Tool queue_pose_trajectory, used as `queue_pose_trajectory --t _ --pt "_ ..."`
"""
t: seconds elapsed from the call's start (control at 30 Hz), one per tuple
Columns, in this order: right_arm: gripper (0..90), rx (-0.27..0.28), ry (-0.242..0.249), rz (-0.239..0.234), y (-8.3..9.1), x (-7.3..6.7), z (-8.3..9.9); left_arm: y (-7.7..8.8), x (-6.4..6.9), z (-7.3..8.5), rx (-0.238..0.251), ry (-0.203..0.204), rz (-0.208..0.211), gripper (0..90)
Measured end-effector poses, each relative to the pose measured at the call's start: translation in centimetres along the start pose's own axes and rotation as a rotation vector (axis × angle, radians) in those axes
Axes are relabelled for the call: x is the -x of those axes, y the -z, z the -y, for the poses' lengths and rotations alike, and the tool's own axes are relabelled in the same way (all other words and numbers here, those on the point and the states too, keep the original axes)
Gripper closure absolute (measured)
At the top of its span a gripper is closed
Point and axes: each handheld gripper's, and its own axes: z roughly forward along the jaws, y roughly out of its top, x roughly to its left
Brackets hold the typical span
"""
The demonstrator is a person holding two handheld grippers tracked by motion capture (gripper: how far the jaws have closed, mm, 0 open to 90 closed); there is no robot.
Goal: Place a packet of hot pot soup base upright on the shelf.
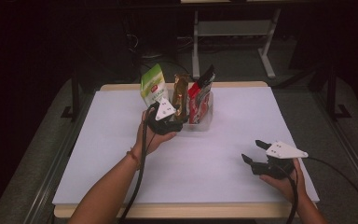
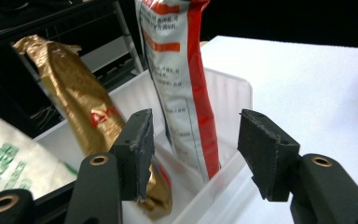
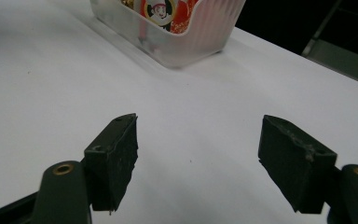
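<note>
A clear plastic bin (image 1: 206, 123) stands at the back middle of the white table and holds three upright snack pouches: a green one (image 1: 153, 84), a gold one (image 1: 181, 95) and a red-and-white one (image 1: 199, 95). My left gripper (image 1: 173, 119) is at the bin's near side. In the left gripper view its jaws stand open (image 2: 193, 149) before the bin's rim (image 2: 233, 93), with the red pouch (image 2: 182, 70) beyond the gap, the gold pouch (image 2: 74, 93) to the left and nothing pressed. My right gripper (image 1: 255, 151) rests open and empty at the front right, aimed at the bin (image 3: 200, 37).
A white sheet (image 1: 121, 154) covers the tabletop, whose wooden edge shows at front and back. A white desk frame (image 1: 233, 32) stands on the dark floor behind. Metal rails run along both sides of the table.
</note>
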Motion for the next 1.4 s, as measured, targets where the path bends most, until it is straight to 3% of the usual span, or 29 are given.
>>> queue_pose_trajectory --t 0.13,0.33,0.67,1.1,1.17,1.4 --pt "27.6 0.002 -0.001 0.0 0.1 0.1 0.0 0.9 -0.2 0.4 -0.008 0.003 0.008 42.3" --pt "27.6 0.005 -0.002 0.0 0.1 0.0 0.0 2.5 -0.7 1.1 -0.04 -0.034 -0.004 39.2" --pt "27.1 -0.005 0.0 0.0 -0.1 -0.2 0.0 6.0 -1.7 3.3 -0.07 -0.025 -0.012 33.6" --pt "25.9 -0.035 0.059 0.028 -0.3 -0.8 -0.2 10.3 -2.3 6.9 -0.128 -0.049 -0.021 26.8" --pt "25.8 -0.036 0.069 0.031 -0.2 -0.9 -0.3 11.0 -2.4 7.3 -0.129 -0.041 -0.006 26.1" --pt "25.4 -0.045 0.094 0.04 -0.1 -1.4 -0.5 13.3 -2.4 8.4 -0.138 -0.07 -0.028 25.5"
